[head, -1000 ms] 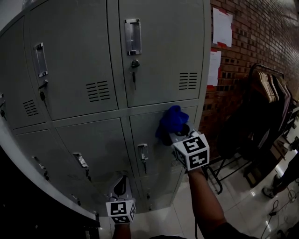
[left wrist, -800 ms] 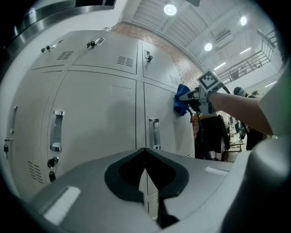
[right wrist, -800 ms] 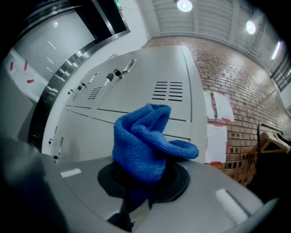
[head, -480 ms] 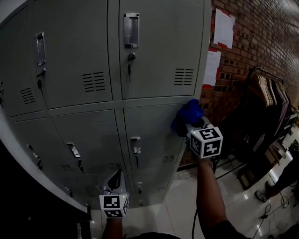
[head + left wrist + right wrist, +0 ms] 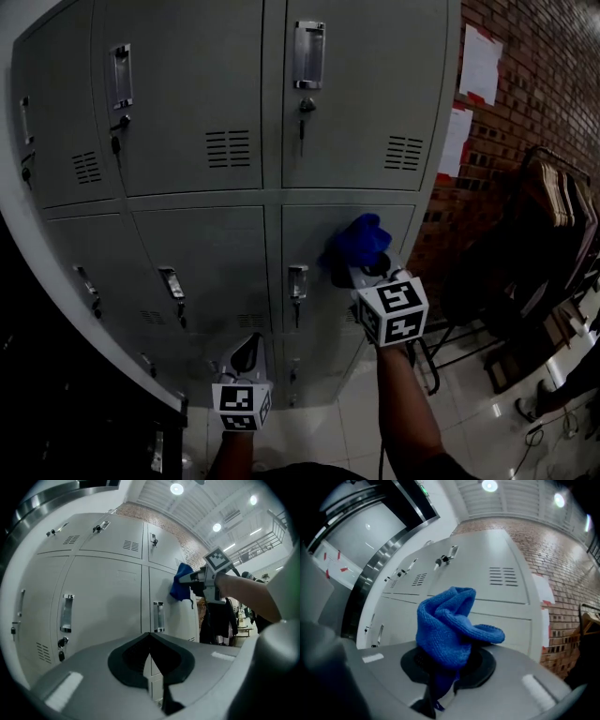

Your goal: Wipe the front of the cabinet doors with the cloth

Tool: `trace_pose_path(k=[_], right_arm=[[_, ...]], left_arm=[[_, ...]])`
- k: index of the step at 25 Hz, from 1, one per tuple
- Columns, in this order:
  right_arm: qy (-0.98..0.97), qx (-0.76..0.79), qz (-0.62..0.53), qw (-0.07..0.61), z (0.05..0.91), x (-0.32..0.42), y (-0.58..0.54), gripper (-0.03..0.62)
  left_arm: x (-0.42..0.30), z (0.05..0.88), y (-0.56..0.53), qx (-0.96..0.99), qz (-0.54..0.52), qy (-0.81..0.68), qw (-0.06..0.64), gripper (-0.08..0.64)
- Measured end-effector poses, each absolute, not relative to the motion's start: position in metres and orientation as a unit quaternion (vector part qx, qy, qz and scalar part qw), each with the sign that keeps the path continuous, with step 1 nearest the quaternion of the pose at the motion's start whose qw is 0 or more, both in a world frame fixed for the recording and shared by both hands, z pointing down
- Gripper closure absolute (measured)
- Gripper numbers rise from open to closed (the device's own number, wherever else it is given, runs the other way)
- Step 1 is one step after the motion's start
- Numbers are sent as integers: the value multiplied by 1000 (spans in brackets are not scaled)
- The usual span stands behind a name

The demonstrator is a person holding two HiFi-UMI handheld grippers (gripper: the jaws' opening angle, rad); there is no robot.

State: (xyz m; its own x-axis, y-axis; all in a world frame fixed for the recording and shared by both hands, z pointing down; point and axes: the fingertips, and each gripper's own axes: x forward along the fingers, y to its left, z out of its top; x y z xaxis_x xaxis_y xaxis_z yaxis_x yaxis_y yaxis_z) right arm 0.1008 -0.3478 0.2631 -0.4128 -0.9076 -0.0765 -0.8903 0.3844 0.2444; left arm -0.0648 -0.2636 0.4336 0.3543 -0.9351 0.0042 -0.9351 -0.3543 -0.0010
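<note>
My right claw (image 5: pixel 364 270) is clamped on the blue cloth (image 5: pixel 354 242). The cloth bunches up out of the jaws and lies against the upper part of the lower right cabinet door (image 5: pixel 309 234), to the right of that door's handle (image 5: pixel 297 281). My left claw (image 5: pixel 247 354) hangs lower, near the bottom doors, its jaws closed together with nothing between them.

Cloth (image 5: pixel 354 246): blue, knitted, bunched into a loose wad. It is pinched in my right gripper (image 5: pixel 367 274) and rests against the top of the lower right door (image 5: pixel 319 319). Doors (image 5: pixel 187 103): grey metal, all closed, with recessed handles and vent slots.
</note>
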Motion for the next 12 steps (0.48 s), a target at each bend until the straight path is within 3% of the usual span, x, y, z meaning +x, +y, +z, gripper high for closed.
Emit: trace_pose_path(k=[6,12], right_arm=[[-863,486,-121,68,298,4,-355,523],[-849,501,-138,93,301,-11,-366,523]], left_arm=[[-75,440,-252,820,3,-573,7,549],[-90,446,-244,812,9,-583,13,551]])
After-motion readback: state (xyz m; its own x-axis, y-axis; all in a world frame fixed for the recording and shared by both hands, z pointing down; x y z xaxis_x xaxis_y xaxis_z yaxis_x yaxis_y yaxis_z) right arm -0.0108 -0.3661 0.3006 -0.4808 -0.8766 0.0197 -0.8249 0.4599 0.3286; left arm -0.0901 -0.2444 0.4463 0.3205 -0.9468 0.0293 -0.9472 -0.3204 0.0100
